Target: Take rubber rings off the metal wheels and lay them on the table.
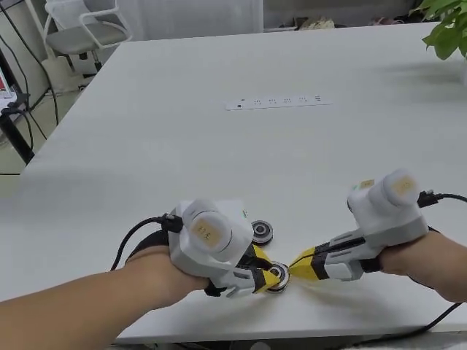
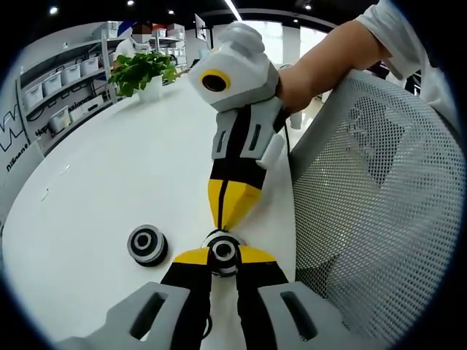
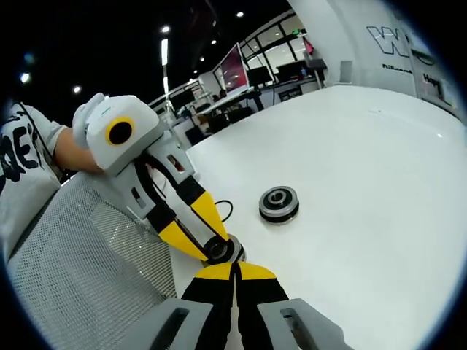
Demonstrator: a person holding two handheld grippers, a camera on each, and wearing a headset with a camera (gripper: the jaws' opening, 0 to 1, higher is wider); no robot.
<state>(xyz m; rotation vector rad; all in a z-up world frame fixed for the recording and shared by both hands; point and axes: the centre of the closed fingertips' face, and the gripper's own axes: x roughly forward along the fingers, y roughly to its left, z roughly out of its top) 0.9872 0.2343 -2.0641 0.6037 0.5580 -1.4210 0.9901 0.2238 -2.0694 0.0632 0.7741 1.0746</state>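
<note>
A small metal wheel [image 1: 277,278] with a black rubber ring sits near the table's front edge, and my left gripper [image 1: 271,277] is shut on it. In the left gripper view the wheel [image 2: 222,251] lies between my yellow fingertips [image 2: 191,256]. My right gripper [image 1: 295,262] comes in from the right, its jaws pressed together. Its tips [image 2: 232,217] touch the wheel's rim; I cannot tell whether they pinch the ring. In the right gripper view my right gripper [image 3: 233,271] meets the held wheel [image 3: 219,249]. A second wheel [image 1: 261,231] [image 2: 147,244] [image 3: 279,203], ring still on, lies flat a little farther back.
A white power strip [image 1: 279,102] lies mid-table on the white table [image 1: 219,146]. An office chair [image 1: 84,29] stands at the far left and a plant [image 1: 445,25] at the far right. A mesh chair back [image 2: 379,182] is close behind the front edge.
</note>
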